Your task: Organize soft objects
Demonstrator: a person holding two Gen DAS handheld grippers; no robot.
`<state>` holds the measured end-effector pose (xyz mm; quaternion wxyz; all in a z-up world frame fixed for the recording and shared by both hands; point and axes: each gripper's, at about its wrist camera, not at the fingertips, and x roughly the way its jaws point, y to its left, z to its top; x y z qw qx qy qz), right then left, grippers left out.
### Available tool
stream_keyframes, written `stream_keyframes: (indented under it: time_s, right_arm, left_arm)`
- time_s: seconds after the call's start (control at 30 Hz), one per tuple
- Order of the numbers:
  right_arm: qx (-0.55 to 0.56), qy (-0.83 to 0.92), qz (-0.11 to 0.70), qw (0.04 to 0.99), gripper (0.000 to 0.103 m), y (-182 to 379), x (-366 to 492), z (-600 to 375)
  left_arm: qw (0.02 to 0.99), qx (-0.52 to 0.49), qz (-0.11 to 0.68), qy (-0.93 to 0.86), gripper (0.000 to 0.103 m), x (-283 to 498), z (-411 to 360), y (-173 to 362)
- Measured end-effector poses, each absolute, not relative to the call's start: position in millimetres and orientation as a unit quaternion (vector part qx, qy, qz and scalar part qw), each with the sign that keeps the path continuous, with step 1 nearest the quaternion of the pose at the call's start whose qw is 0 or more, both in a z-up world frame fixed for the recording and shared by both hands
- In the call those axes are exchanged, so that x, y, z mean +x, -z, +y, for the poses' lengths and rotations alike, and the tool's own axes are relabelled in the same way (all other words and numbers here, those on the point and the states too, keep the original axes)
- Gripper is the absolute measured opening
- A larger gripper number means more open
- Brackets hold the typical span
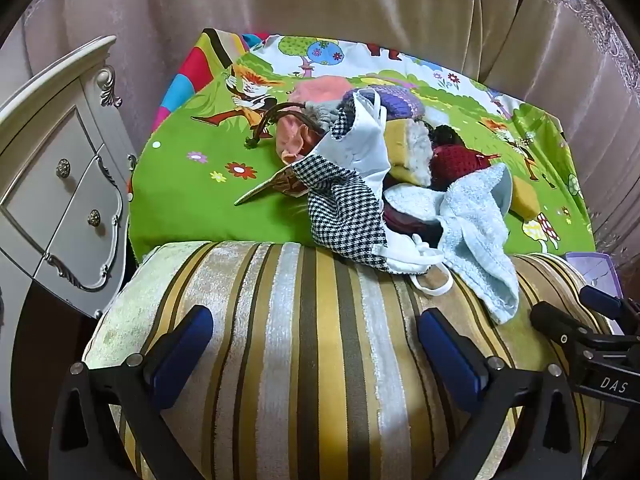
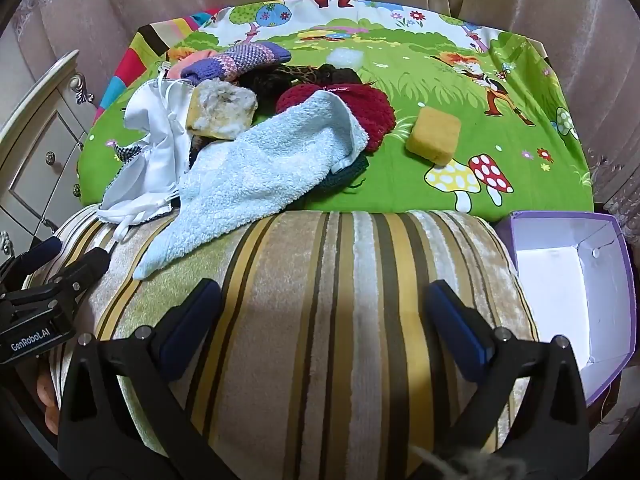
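Both the left gripper [image 1: 316,344] and right gripper [image 2: 324,320] gape fully wide, empty, above the striped cushion [image 2: 320,280], near the blue towel [image 2: 256,176].

Both wrist cameras look steeply down from close above the striped cushion [image 1: 304,340], side by side, sharing the blue towel [image 2: 256,176] pile.
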<state>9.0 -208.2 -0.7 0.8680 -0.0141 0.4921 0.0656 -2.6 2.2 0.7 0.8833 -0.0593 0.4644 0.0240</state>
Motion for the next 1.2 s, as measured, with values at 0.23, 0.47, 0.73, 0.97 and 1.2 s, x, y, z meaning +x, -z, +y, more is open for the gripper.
stream_keyframes:
  time_s: [0.23, 0.47, 0.73, 0.97, 1.2]
  right_arm:
    - [-0.017, -0.064, 0.484, 0.873, 0.103, -0.2, 7.2, -204.3]
    - [-0.023, -0.062, 0.479, 0.875, 0.103, 0.9, 7.3, -202.9]
    - [-0.023, -0.061, 0.474, 0.878, 0.103, 2.2, 6.3, -203.5]
    - [-0.020, -0.063, 0.474, 0.878, 0.103, 1.6, 6.4, -204.1]
    - [-0.023, -0.078, 0.480, 0.873, 0.103, 1.5, 8.6, -207.2]
  left_arm:
    - [0.884, -0.057, 0.464, -0.026, 0.103, -3.3, 1.8, -1.0]
    - [0.883, -0.055, 0.465, -0.034, 0.103, -2.6, -1.3, -2.6]
    - [0.883, -0.056, 0.464, -0.039, 0.103, -2.2, -1.5, -2.5]
    - [0.886, -0.049, 0.460, -0.045, 0.103, -3.0, -3.1, -3.2]
    - [0.886, -0.048, 0.459, -0.046, 0.103, -3.9, -3.9, -2.8]
